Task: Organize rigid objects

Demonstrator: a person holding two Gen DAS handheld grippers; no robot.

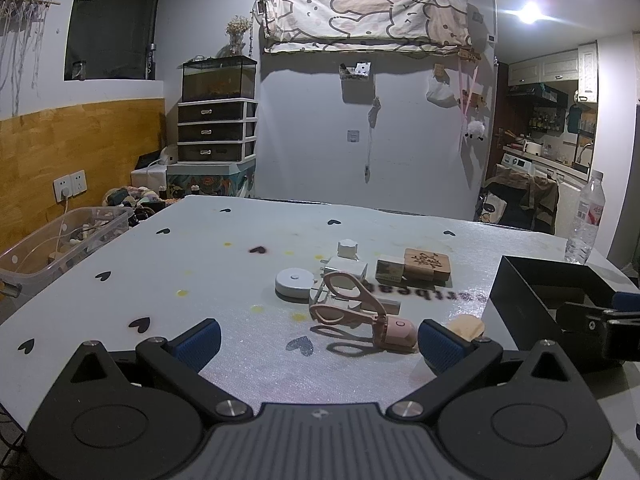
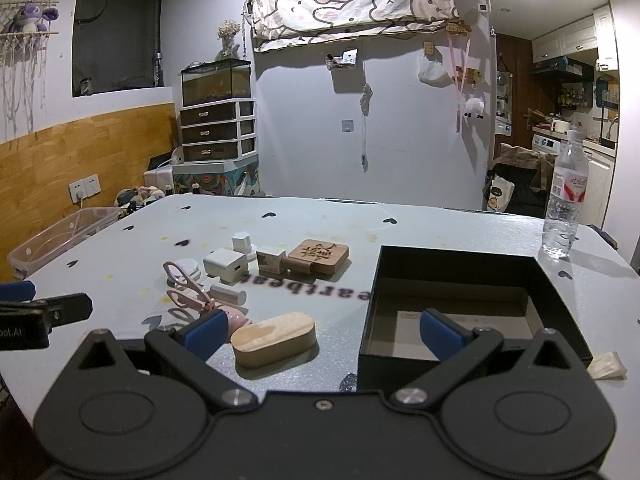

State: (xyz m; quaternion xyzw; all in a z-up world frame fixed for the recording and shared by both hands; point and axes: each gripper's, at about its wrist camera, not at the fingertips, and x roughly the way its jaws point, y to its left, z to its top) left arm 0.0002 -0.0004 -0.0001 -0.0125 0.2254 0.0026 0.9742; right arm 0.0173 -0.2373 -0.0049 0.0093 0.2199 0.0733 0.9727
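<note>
A cluster of small items lies mid-table: a pink eyelash curler [image 1: 356,312] [image 2: 192,294], a white round puck [image 1: 294,282], a white charger cube [image 2: 226,265], a small white bottle [image 1: 347,250] [image 2: 241,242], a wooden carved box [image 1: 426,266] [image 2: 318,257] and an oval wooden block [image 2: 274,338] [image 1: 466,327]. An open black box [image 2: 460,304] [image 1: 532,300] stands at the right. My left gripper [image 1: 318,340] is open and empty, just short of the curler. My right gripper [image 2: 324,332] is open and empty, straddling the oval block and the box's near wall.
A clear water bottle [image 2: 566,196] [image 1: 586,216] stands at the table's far right. A clear plastic bin [image 1: 60,240] with cables sits off the left edge. A small pale wedge [image 2: 608,365] lies right of the black box. The table [image 1: 160,264] has heart prints.
</note>
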